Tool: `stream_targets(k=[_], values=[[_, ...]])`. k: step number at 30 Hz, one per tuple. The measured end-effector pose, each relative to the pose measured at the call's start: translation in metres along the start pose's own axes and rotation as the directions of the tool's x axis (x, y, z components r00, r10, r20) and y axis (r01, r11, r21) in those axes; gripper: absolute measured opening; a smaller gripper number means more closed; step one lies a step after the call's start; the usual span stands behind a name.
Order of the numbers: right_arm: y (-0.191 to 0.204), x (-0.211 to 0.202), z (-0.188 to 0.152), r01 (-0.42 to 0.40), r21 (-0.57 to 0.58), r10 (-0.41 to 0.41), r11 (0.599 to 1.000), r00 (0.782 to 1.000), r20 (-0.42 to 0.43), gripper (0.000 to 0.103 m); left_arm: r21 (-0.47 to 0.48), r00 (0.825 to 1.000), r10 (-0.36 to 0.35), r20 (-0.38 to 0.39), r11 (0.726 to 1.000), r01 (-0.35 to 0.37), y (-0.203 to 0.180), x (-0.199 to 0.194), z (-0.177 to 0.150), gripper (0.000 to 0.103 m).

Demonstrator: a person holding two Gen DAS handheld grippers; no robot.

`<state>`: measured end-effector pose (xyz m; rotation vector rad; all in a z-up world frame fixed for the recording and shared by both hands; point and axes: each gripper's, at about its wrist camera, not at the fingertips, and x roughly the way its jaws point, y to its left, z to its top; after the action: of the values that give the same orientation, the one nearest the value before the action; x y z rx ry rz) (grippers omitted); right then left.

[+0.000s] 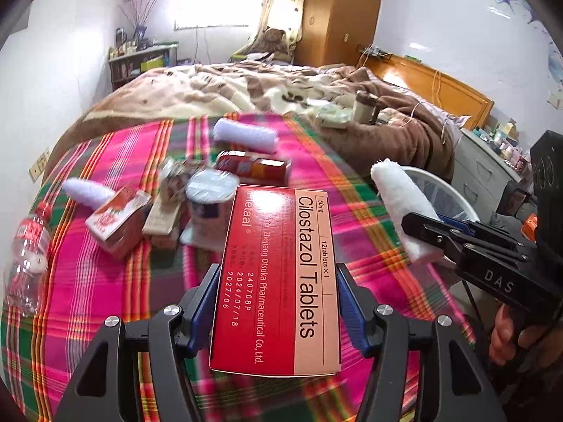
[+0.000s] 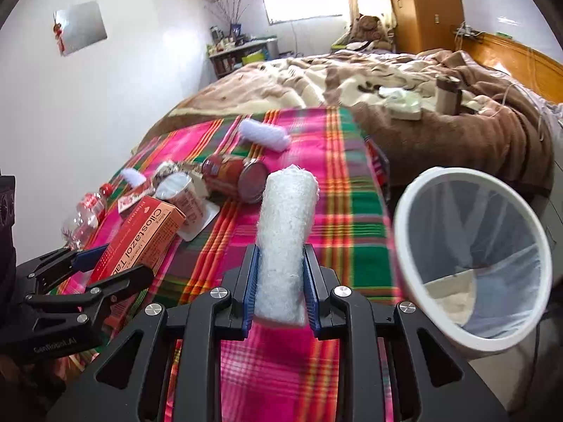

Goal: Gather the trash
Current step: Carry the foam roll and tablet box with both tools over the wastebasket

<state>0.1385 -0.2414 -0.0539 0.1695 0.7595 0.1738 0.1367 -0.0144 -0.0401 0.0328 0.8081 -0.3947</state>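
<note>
Bedroom, plaid bed cover (image 2: 352,190) | left hand-held gripper (image 1: 276,302) clamps pill box (image 1: 278,277) | right hand-held gripper (image 2: 279,292) clenches white roll (image 2: 285,242) beside bin (image 2: 471,260) | bottle (image 1: 30,242), can (image 1: 253,168), cartons left.

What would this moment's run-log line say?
left gripper: holds tablet box | right gripper: holds white roll | bin: beside table

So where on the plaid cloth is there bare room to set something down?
Free: the near right stretch of the plaid cloth, between the red can and the white bin, and the far right corner beyond the white roll. Crowded: the left side, around the cup, small carton and bottle.
</note>
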Motion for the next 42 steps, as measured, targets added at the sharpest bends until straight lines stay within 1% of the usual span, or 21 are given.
stream_targets(k=[6, 12, 19, 22, 25, 29, 35, 41, 42], values=[[-0.025, -0.018, 0.001, 0.043, 0.038, -0.044, 0.998, 0.998, 0.035, 0.025, 0.026, 0.999, -0.044, 0.021, 0.999, 0.043, -0.03, 0.001, 0.012, 0.062], [-0.048, -0.029, 0.0, 0.086, 0.065, -0.089, 0.994, 0.995, 0.043, 0.025, 0.053, 0.997, -0.075, 0.027, 0.996, 0.074, -0.058, 0.006, 0.023, 0.062], [-0.08, -0.04, -0.002, 0.143, 0.116, -0.15, 0.983, 0.987, 0.055, 0.025, 0.097, 0.991, -0.133, 0.018, 0.987, 0.13, -0.1, 0.025, 0.039, 0.062], [-0.092, -0.043, -0.003, 0.169, 0.129, -0.177, 0.977, 0.983, 0.054, 0.025, 0.119, 0.989, -0.143, 0.025, 0.983, 0.139, -0.118, 0.033, 0.043, 0.062], [-0.107, -0.044, -0.004, 0.202, 0.15, -0.211, 0.968, 0.976, 0.048, 0.025, 0.118, 0.983, -0.181, 0.011, 0.977, 0.178, -0.136, 0.044, 0.047, 0.062], [-0.12, -0.043, -0.005, 0.222, 0.163, -0.231, 0.961, 0.972, 0.034, 0.025, 0.135, 0.978, -0.21, -0.005, 0.969, 0.209, -0.158, 0.055, 0.05, 0.062], [-0.134, -0.047, -0.007, 0.233, 0.188, -0.242, 0.954, 0.97, 0.028, 0.025, 0.15, 0.974, -0.227, -0.022, 0.962, 0.227, -0.176, 0.063, 0.051, 0.062], [-0.144, -0.046, -0.009, 0.25, 0.202, -0.259, 0.947, 0.966, 0.021, 0.025, 0.169, 0.978, -0.205, -0.019, 0.964, 0.206, -0.185, 0.071, 0.052, 0.062], [-0.145, -0.045, -0.009, 0.252, 0.203, -0.262, 0.946, 0.965, 0.021, 0.025, 0.179, 0.981, -0.194, -0.013, 0.965, 0.194, -0.188, 0.072, 0.051, 0.062]])
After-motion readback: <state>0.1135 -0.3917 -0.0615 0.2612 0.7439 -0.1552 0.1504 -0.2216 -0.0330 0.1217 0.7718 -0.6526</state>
